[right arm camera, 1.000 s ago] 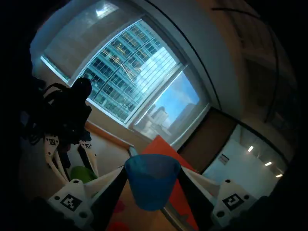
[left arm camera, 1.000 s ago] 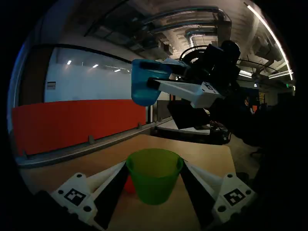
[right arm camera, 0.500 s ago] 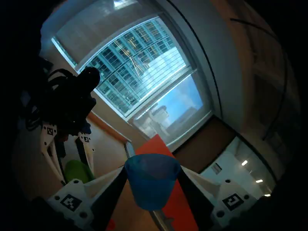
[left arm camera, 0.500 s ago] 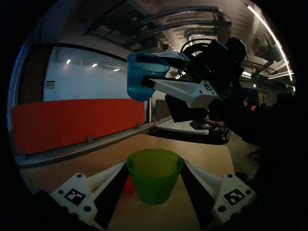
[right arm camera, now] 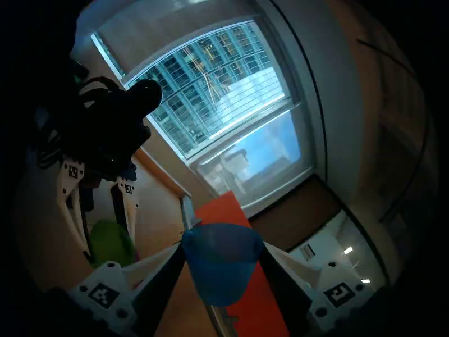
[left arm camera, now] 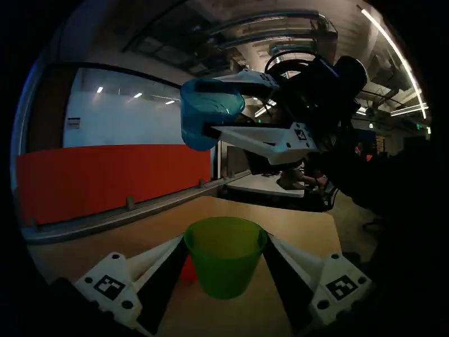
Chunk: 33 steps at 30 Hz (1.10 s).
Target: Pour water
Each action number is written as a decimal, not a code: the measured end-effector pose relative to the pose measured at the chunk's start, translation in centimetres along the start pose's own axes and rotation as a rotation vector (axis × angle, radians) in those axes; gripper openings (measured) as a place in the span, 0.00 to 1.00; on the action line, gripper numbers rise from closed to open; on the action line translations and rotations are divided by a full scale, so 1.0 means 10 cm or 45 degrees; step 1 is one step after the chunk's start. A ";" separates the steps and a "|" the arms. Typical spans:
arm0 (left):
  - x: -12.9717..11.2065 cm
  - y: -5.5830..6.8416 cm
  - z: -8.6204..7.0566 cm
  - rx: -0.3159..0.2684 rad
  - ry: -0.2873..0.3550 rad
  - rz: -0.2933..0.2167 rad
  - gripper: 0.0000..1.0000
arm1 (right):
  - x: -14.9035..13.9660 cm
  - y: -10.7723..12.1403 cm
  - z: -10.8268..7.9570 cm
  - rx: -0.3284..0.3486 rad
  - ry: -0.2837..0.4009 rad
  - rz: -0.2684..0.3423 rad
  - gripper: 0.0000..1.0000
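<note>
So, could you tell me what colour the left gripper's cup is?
A green plastic cup, clearest in the left gripper view.

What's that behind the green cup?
A small red thing peeks out at the green cup's lower left, on the wooden table. The cup and a finger of the left gripper cover most of it, so what it is cannot be told.

A light wooden tabletop [left arm camera: 297, 222] runs below me; a small red thing [left arm camera: 188, 271] lies on it, half behind the green cup [left arm camera: 225, 255].
</note>
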<state>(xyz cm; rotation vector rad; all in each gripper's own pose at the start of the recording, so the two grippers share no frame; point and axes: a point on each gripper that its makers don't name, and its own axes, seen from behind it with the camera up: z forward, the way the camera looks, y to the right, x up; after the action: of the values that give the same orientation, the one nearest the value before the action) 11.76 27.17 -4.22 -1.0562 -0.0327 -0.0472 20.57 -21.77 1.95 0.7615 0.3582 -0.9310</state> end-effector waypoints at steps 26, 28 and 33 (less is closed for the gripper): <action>0.02 0.02 0.01 -0.001 0.006 0.009 0.89 | 0.02 0.09 0.06 -0.026 -0.026 -0.173 0.91; 0.02 0.03 0.01 -0.003 0.006 0.010 0.89 | 0.01 0.10 0.06 -0.029 -0.029 -0.186 0.91; 0.03 0.02 0.01 -0.004 0.008 0.013 0.89 | 0.02 0.11 0.06 -0.034 -0.033 -0.221 0.91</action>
<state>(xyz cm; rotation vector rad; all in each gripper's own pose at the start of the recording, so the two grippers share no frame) 12.02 27.38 -4.36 -1.0590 -0.0215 -0.0418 21.59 -21.97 2.73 0.7012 0.4178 -1.0963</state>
